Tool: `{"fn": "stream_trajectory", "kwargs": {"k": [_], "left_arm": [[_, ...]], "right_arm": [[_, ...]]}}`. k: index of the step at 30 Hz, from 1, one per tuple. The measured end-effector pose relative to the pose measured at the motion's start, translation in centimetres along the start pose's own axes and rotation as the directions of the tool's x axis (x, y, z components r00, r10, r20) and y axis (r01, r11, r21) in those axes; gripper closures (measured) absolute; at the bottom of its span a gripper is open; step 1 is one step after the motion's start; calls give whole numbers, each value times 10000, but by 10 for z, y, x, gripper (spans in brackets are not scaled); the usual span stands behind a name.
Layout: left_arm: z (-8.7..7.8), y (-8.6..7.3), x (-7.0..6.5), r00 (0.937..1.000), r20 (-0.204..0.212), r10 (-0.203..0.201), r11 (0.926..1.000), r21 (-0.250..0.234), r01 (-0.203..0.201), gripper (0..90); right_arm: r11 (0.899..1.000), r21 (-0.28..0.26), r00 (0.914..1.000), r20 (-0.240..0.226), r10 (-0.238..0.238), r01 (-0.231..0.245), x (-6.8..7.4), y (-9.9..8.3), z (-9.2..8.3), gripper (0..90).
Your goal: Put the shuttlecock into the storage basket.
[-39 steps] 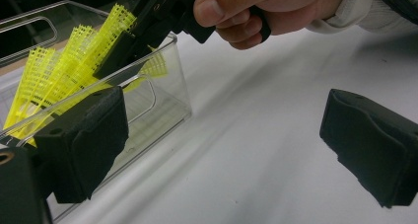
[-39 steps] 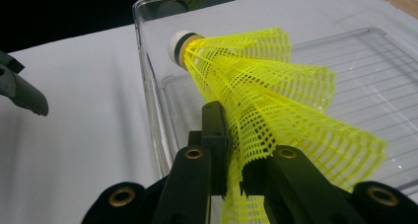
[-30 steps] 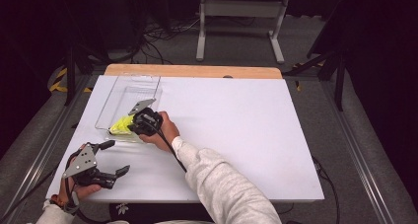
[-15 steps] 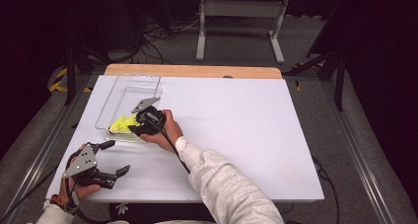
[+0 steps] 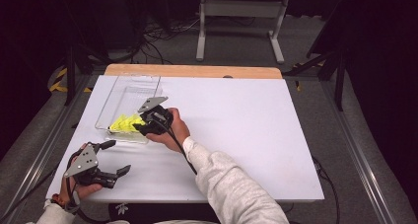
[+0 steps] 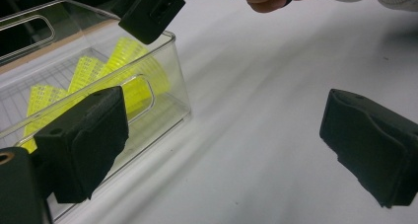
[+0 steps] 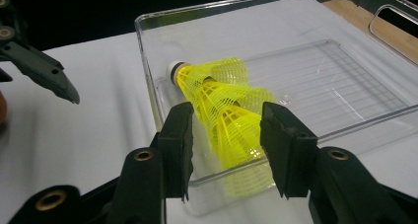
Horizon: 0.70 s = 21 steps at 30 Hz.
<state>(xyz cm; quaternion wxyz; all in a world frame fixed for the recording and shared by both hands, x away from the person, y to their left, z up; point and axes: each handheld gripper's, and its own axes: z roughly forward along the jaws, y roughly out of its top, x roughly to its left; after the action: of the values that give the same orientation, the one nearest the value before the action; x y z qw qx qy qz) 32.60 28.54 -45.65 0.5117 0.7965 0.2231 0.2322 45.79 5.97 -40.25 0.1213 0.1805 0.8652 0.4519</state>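
Observation:
Yellow mesh shuttlecocks (image 5: 123,122) lie nested on their side in the near end of a clear plastic bin (image 5: 132,96), white cork (image 7: 175,68) toward the bin's corner. My right gripper (image 5: 139,127) hovers over the bin's near right corner. Its jaws have just been opening. In the right gripper view, the skirts (image 7: 217,93) show between the jaws of my right gripper (image 7: 226,120), and the pads stand clear of them. My left gripper (image 5: 117,157) rests at the table's front left, open and empty. In the left gripper view, my left gripper (image 6: 224,135) faces the bin's wall (image 6: 167,76).
The white table top (image 5: 256,120) stretches wide to the right of the bin. A wooden strip (image 5: 197,71) runs along the far edge. The bin's far half (image 7: 315,71) holds nothing. One finger of the left gripper (image 7: 47,71) shows at the left of the right gripper view.
My right gripper has opened, risen a little and drawn back to the right, and the shuttlecocks stay in the bin. The left gripper has not moved.

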Motion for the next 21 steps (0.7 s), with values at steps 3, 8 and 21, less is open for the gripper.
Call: {"fn": "stream_trajectory", "kwargs": {"k": [3,8,21], "left_arm": [[0,0,0,10000,2,-2,10000,-8,2,55],[1,0,0,10000,23,13,10000,16,-13,55],[2,0,0,10000,50,41,10000,65,-41,56]], "right_arm": [[10000,-26,10000,88,10,-10,-2,-1,-4,564],[10000,-25,9998,184,15,-15,-6,-3,-9,557],[9997,-210,9985,535,-105,116,-13,-8,-23,525]]}}
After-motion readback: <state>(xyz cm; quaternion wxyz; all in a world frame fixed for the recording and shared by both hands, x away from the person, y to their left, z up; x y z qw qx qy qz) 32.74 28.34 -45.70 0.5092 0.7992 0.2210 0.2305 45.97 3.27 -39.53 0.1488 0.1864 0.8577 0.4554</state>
